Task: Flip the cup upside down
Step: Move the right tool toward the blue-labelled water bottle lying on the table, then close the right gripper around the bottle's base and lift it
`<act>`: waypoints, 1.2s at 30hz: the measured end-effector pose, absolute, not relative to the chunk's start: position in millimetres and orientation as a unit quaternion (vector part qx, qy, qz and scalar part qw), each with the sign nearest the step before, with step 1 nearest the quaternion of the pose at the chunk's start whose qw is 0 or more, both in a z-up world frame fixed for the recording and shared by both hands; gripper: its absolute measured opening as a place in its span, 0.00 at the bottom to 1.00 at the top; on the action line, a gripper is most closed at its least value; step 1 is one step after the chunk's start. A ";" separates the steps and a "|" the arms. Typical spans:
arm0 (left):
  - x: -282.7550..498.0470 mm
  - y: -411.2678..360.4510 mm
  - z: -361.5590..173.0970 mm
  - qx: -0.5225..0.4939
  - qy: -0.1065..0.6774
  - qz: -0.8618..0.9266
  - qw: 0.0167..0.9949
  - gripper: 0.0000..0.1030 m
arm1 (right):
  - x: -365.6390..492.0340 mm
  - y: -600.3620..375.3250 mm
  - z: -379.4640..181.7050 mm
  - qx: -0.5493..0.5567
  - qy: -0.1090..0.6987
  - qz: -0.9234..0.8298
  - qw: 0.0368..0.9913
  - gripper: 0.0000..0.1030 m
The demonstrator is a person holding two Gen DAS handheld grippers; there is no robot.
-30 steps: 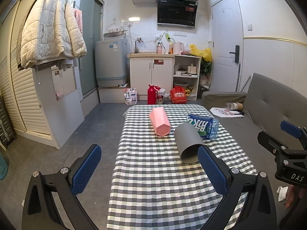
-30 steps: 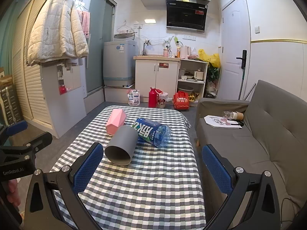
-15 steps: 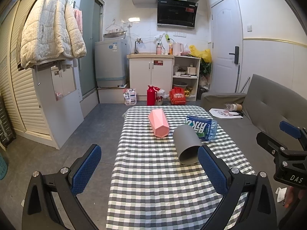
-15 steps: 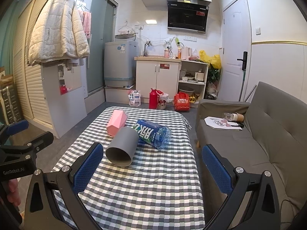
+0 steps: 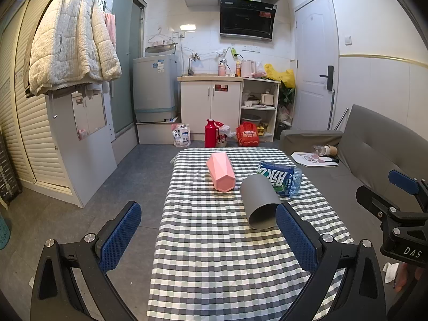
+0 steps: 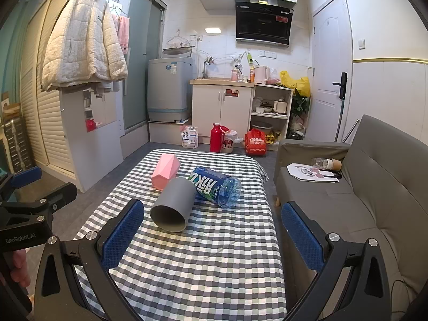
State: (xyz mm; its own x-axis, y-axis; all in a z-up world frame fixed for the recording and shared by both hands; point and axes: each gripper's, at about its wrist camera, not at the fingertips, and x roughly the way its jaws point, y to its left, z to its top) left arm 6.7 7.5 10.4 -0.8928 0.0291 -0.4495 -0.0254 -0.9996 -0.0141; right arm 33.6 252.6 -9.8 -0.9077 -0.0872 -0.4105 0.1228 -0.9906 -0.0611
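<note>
both my tongs, left (image 5: 206, 236) and right (image 6: 212, 234), gape wide, empty, over the checked surface (image 6: 203, 262); grey cup (image 6: 173, 204) lies sideways touching a water bottle (image 6: 215, 186), kitchen cabinet (image 6: 222, 113) beyond.

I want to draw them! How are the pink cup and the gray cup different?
The pink cup has flat angled facets; the gray cup is smooth and round. The gray cup looks wider. Its open mouth faces the cameras, while the pink cup shows its closed bottom. Both lie on their sides on the checkered tablecloth.
</note>
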 end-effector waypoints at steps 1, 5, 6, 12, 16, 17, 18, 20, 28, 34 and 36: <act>6.7 6.9 10.0 -0.231 -0.004 0.973 0.014 1.00 | 33.9 252.0 -10.2 0.208 0.043 -0.976 0.054 1.00; 7.4 6.5 11.1 -0.234 -0.004 0.972 0.012 1.00 | 32.6 251.1 -9.9 0.211 0.043 -0.975 0.057 1.00; 7.6 6.6 11.7 -0.235 -0.004 0.972 0.012 1.00 | 32.6 251.5 -10.2 0.211 0.043 -0.975 0.058 1.00; 1.7 7.0 9.6 -0.242 -0.002 0.970 0.005 1.00 | 25.5 255.2 -9.7 0.221 0.052 -0.971 0.071 1.00; -15.1 4.8 8.3 -0.253 0.009 0.967 -0.016 1.00 | 7.0 267.7 -7.4 0.227 0.065 -0.968 0.087 1.00; -20.3 4.0 7.8 -0.257 0.010 0.966 -0.021 1.00 | -1.9 271.8 -7.2 0.231 0.071 -0.966 0.091 1.00; -27.8 2.1 7.6 -0.261 0.008 0.965 -0.027 1.00 | -9.0 274.9 -7.8 0.234 0.076 -0.965 0.096 1.00; -39.0 -1.7 6.6 -0.264 0.002 0.964 -0.033 1.00 | -30.4 280.1 -10.5 0.242 0.094 -0.960 0.109 1.00; -90.3 -3.2 -9.3 -0.273 0.013 0.960 -0.052 1.00 | -122.9 288.0 -42.4 0.299 0.135 -0.927 0.179 1.00; -135.1 -2.2 -36.6 -0.294 0.025 0.954 -0.059 1.00 | -184.5 282.5 -80.1 0.324 0.150 -0.907 0.222 1.00; -149.7 -5.4 -47.0 -0.304 0.024 0.950 -0.062 1.00 | -198.6 274.9 -91.5 0.330 0.171 -0.898 0.233 1.00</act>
